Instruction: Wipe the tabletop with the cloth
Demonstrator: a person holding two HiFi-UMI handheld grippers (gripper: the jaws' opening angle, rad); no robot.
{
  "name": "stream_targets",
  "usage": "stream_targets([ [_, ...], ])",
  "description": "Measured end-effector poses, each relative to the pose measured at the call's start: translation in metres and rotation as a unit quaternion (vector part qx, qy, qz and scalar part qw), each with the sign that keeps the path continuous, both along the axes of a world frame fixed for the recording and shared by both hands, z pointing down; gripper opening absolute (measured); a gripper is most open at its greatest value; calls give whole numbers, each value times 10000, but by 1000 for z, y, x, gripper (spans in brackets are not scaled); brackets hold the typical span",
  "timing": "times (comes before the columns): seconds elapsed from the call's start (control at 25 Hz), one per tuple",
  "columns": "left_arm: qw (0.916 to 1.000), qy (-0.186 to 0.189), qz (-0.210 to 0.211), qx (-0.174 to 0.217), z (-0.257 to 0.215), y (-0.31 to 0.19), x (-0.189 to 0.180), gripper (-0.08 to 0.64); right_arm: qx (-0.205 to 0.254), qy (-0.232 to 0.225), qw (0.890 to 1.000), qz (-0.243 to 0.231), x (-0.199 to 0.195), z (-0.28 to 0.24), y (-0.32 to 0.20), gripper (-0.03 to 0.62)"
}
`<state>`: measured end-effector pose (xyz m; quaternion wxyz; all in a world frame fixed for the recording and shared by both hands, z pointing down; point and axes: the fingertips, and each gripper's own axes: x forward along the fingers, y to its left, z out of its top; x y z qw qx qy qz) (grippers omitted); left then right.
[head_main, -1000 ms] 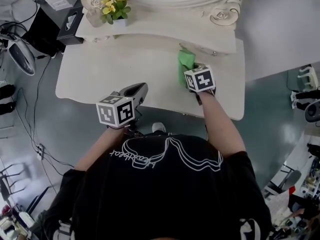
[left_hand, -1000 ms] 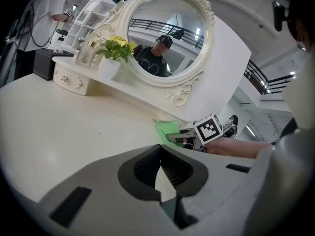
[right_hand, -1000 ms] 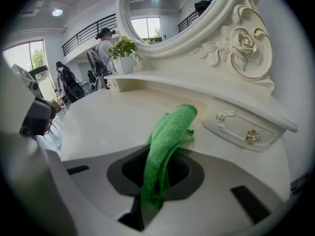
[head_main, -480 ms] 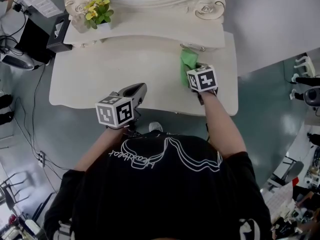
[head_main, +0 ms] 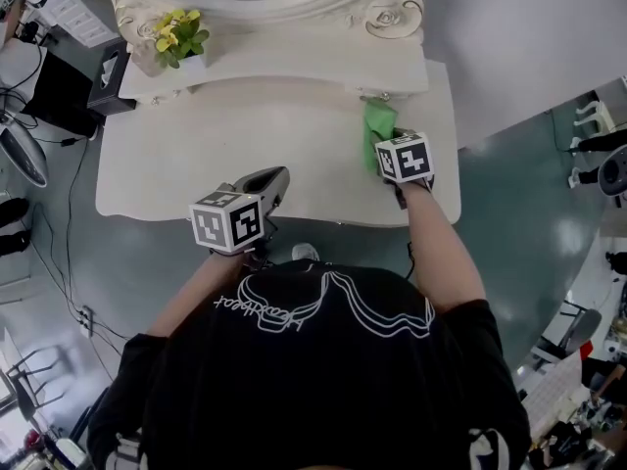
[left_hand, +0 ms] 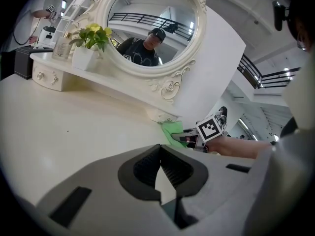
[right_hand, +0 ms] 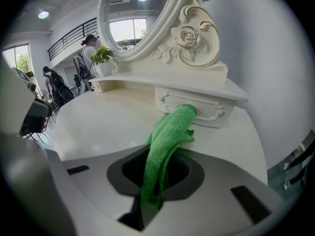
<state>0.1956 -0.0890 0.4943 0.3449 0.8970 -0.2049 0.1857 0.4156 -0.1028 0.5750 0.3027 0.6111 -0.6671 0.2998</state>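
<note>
Cream, smooth worktop (head_main: 186, 155) spreads wide on my left, where my left gripper (head_main: 272, 176) hovers at the front edge, jaws together, empty. My right gripper (head_main: 390, 155) jaws clamp the nubby green cloth (head_main: 376, 123), bunched near the drawer (right_hand: 192, 104) at back right. Most of the wiping looks undone.

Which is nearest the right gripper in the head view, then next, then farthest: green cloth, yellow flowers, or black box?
1. Green cloth, clamped in the right gripper itself.
2. Yellow flowers, on the shelf at back left.
3. Black box, past the flowers at the far left.
</note>
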Motion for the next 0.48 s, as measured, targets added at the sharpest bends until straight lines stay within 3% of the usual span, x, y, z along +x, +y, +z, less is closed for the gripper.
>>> stream_targets([
  [0.48,9997,-93,205,-53,6,10,15,3,51,46,9992,405,44,0,23,57],
])
